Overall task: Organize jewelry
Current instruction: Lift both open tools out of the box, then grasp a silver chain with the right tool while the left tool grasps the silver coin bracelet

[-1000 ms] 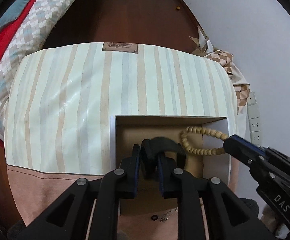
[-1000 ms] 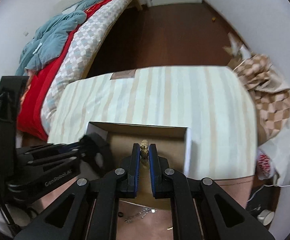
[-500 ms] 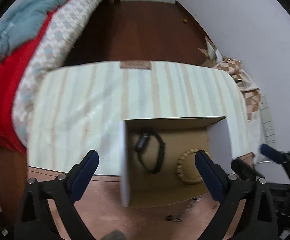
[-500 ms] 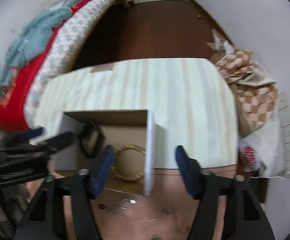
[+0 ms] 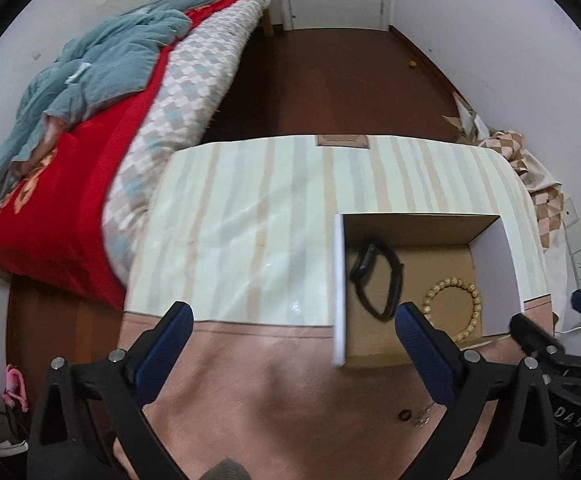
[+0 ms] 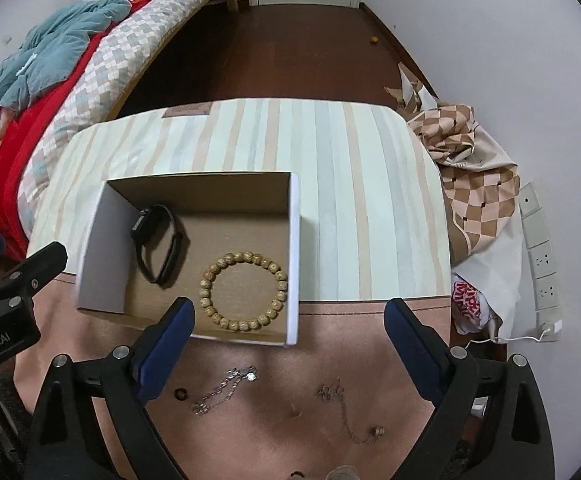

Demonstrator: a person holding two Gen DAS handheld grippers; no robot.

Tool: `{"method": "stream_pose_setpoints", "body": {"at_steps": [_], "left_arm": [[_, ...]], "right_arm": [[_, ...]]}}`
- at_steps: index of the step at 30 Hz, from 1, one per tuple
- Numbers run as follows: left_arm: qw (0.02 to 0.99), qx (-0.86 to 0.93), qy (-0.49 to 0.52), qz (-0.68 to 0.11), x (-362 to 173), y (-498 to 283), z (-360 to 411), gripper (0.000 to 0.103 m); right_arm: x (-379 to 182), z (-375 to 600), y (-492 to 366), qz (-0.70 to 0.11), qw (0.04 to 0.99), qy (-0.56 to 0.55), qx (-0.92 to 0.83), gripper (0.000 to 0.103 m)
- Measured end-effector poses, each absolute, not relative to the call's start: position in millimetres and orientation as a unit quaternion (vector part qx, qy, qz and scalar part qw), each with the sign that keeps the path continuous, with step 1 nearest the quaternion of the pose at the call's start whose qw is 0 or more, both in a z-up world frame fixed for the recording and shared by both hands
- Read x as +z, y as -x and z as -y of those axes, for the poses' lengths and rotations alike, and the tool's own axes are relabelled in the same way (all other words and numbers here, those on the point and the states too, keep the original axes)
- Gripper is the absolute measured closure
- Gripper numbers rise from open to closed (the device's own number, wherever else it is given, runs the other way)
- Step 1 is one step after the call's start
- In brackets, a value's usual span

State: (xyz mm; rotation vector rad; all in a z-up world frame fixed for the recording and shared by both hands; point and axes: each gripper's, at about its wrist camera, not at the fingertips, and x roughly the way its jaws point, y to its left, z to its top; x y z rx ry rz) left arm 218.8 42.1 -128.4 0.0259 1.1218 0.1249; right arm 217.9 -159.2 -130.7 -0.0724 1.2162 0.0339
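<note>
The desk is covered by a striped cloth with a plain pink band along its near edge, and everything below is placed relative to the open cardboard box standing on it. Two pieces are judged to be already put away: a black watch lies looped on its side against the left part of the box floor, and a wooden bead bracelet lies flat as a full ring just right of it, near the box's right wall. The two are close but apart.

The task is judged to be roughly half done. On the pink band in front of the box, several pieces are left out: a silver chain with a small pendant just before the near wall, a second, thinner chain to its right ending in a small bead, and a small dark ring to the left of the silver chain. Further tiny items at the very bottom edge cannot be made out.

The left gripper is spread wide, its jaws opening, with nothing between them; it hangs left of the box's front corner. The right gripper is likewise wide and opening, empty, above the near wall of the box.

The chains look fine and slack, and are judged likely to bunch and slip when pinched.
</note>
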Motion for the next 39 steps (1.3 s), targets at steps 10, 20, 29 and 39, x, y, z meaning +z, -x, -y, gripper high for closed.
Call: {"method": "stream_pose_setpoints", "body": {"at_steps": [10,20,29,39], "left_arm": [[0.877,0.081,-0.019,-0.472,-77,-163,-47,0.0],[0.894,0.076,-0.003,-0.441,-43,-121,-47,0.0],[0.87,0.063,-0.033,-0.487,-109,-99,-29,0.0],[0.812,0.061,-0.086,-0.573,-217,-83,-14,0.0]], "right_arm": [[-75,154,-177,-0.521,0.853,0.037,0.007,0.006],[-24,154,-126,-0.472,0.881,0.022,0.014,0.006],[-74,194,-97,-0.521,0.854,-0.015,0.0,0.006],[-206,200,-32,-0.631,0.771,-0.064,0.055,0.041]]}}
